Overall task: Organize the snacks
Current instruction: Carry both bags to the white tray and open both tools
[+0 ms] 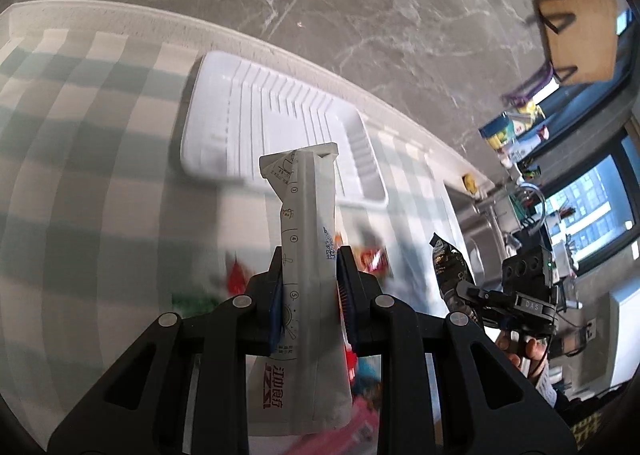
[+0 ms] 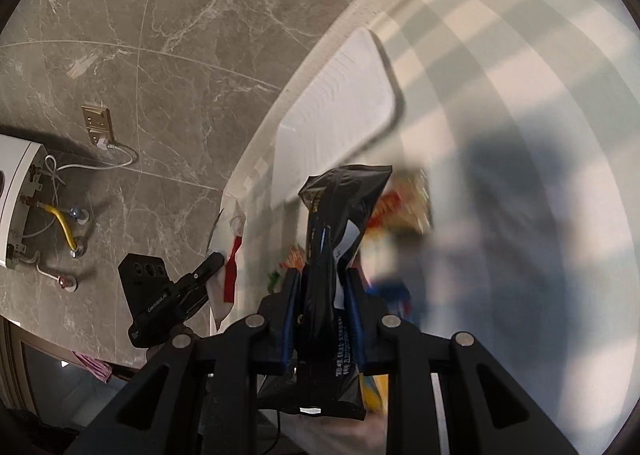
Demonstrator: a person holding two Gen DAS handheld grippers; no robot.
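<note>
While both grippers grip, 2 snack packets hang over 1 white tray (image 1: 224, 103).
Left gripper (image 1: 310, 275) clamps the white packet (image 1: 308, 215); right gripper (image 2: 322, 295) clamps the black packet (image 2: 332, 223); tray lies beyond both.

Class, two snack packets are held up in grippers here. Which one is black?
The black packet, clamped in the right gripper. The left gripper holds a white packet with red lettering.

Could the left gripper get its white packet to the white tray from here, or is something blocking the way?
Probably yes. The left gripper grips the white packet, and the white tray lies just ahead, looking empty. The right gripper, with its dark packet, stays off to the side.
</note>
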